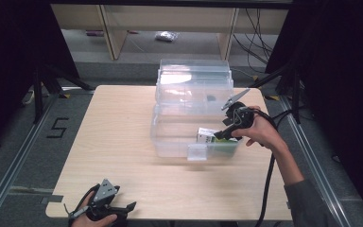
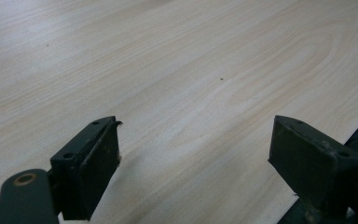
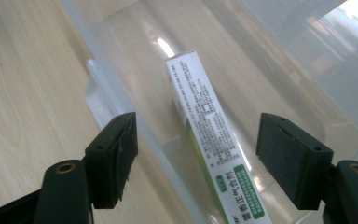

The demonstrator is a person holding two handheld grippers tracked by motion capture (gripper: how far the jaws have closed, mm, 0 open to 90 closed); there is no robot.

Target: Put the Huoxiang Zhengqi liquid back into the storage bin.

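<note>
holding your right gripper [image 1: 223, 134] over the near right corner of the clear plastic bin [image 1: 170, 137], you have its jaws spread wide, with nothing pressed between the pads. the right gripper [image 3: 198, 158] looks down along its own jaws into the bin: the small white-and-green carton [image 3: 207, 135] lies on the bin floor between and beyond the two jaws, apart from both pads [image 3: 289, 158], its long side running away from the gripper and its green-printed end nearest to it. the bin's near wall [image 3: 121, 107] passes just ahead of the jaw at the left of that view, so that jaw stands over the rim while the other stands over the inside. in the high view the carton [image 1: 208, 137] sits just beside the tip of your right gripper, against the bin's near wall, close to the bin's front latch [image 1: 197, 152]. the bin's lid [image 1: 194, 78] stands open on the far side of the gripper.

your left gripper [image 1: 123, 209] rests at the near left edge of the table [image 1: 113, 142], well apart from the bin and carton. its jaws also stand wide apart and hold nothing; in the left gripper view [image 2: 196, 163] bare wood grain lies between and ahead of them, with the table edge just beside the jaw at the right of that view.
</note>
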